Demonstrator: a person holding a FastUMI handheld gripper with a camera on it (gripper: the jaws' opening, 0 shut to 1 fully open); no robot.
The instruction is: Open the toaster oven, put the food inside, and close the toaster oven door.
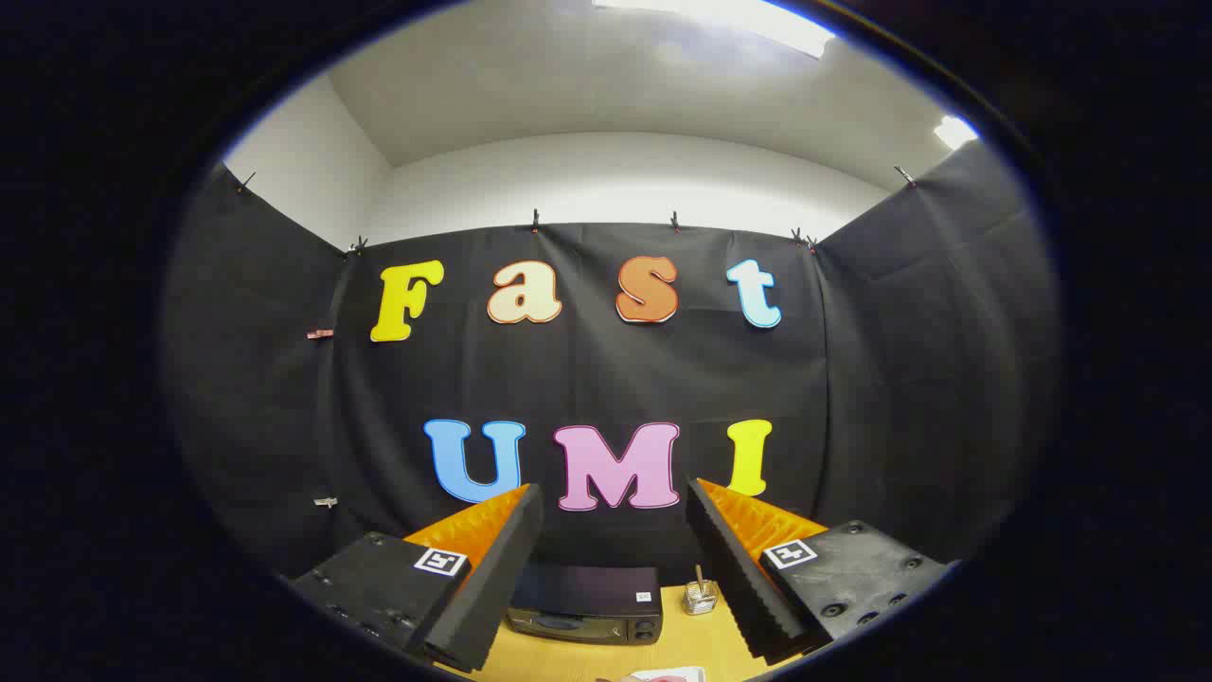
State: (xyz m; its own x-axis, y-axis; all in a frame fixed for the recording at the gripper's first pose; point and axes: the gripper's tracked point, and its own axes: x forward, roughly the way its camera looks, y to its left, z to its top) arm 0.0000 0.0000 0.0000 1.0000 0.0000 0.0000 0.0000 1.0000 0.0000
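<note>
Between your gripper (pixel 614 516) fingers, spread wide and holding nothing, the toaster oven (pixel 585 603) sits with its door closed.
It rests on the wooden table (pixel 696 639) beyond the fingertips, a small glass jar (pixel 700 597) just beside it.

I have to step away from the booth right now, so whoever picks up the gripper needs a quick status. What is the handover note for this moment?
Gripper: jaws open, holding nothing, raised and aimed at the booth wall.
Toaster oven: on the wooden table, beyond the jaws and low between them; its door looks shut.
Small glass jar with a stick in it stands just to the right of the oven.
Food: something pink and white lies on the table nearer than the oven, mostly cut off; I cannot tell what it is.
Done: nothing, as far as can be seen.
Left: open the door, put the food in, close the door.
</note>
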